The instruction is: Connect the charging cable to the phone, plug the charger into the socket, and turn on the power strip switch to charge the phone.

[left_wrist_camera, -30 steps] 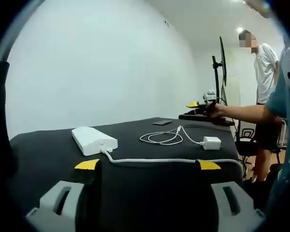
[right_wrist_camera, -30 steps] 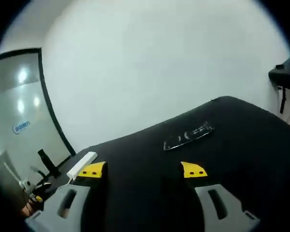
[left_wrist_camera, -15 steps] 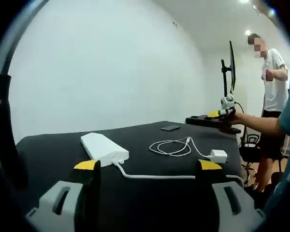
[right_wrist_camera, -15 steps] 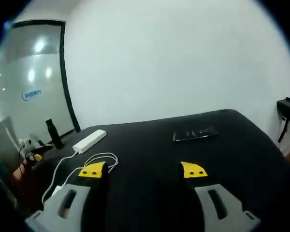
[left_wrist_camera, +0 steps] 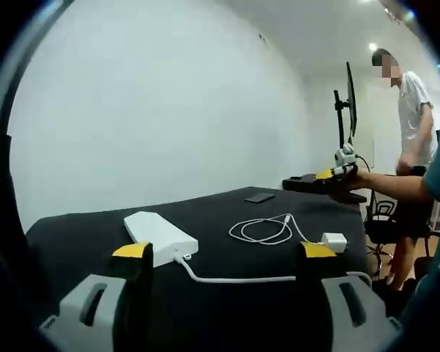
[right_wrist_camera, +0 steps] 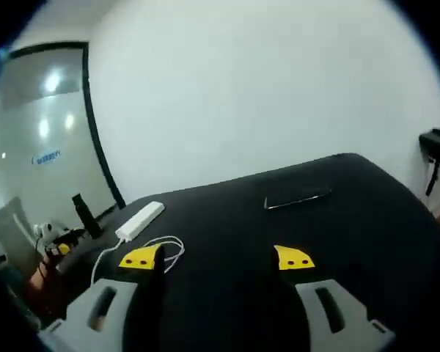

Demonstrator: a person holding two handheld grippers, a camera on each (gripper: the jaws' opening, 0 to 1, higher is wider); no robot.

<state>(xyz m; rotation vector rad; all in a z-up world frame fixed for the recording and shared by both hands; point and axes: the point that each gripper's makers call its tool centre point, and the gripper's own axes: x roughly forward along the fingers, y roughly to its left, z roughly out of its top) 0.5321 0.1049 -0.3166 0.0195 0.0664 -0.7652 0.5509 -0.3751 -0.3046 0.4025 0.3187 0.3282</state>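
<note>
Both my grippers, left gripper (left_wrist_camera: 224, 251) and right gripper (right_wrist_camera: 217, 259), hover wide apart, holding nothing, over the black table (left_wrist_camera: 227, 213). The power strip (left_wrist_camera: 160, 236) lies flat, its long axis running away from me, the phone (right_wrist_camera: 296, 198) far behind.

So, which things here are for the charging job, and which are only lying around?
For the job:
phone
charging cable
charger
power strip

Just around:
monitor on its stand
dark bottle
glass partition
</note>
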